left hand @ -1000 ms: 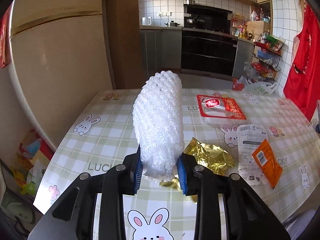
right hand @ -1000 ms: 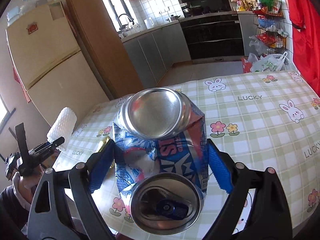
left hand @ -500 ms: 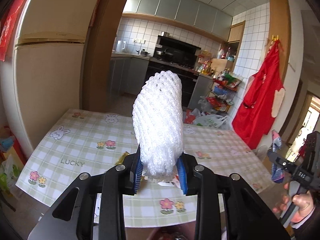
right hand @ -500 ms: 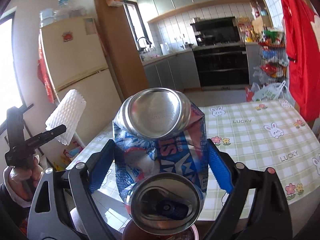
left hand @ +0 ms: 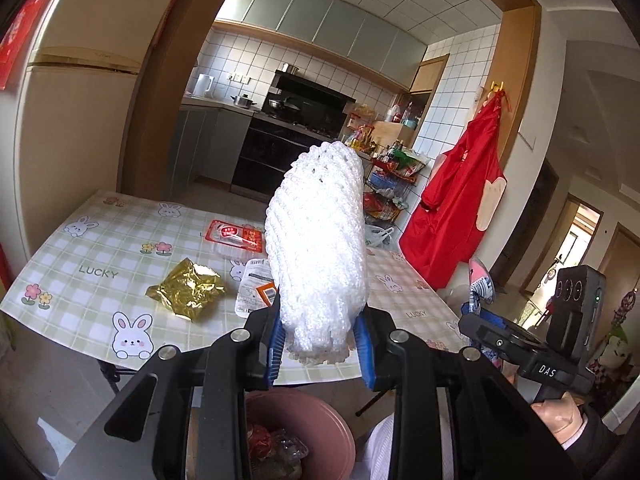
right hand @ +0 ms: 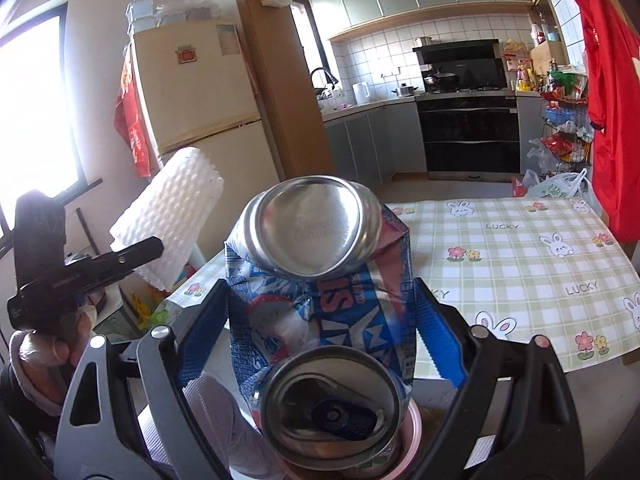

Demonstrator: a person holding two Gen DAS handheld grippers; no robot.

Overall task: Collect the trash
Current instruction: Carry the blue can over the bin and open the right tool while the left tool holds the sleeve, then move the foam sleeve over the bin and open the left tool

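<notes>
Left gripper (left hand: pixel 320 344) of yours is pinching the white foam net sleeve (left hand: pixel 318 248), upright above the pink trash bin (left hand: pixel 320 432). Your right gripper (right hand: pixel 320 336) clamps a crushed blue can (right hand: pixel 320 304) over that bin. Gold wrapper (left hand: pixel 186 290) and red-labelled tray (left hand: pixel 234 236) lie on the tabletop (left hand: pixel 92 276).

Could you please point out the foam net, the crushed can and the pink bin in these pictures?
foam net (left hand: pixel 320 248), left wrist view, middle of its white mesh body.
crushed can (right hand: pixel 320 312), right wrist view, on the dented blue side wall.
pink bin (left hand: pixel 320 412), left wrist view, on its far rim.
</notes>
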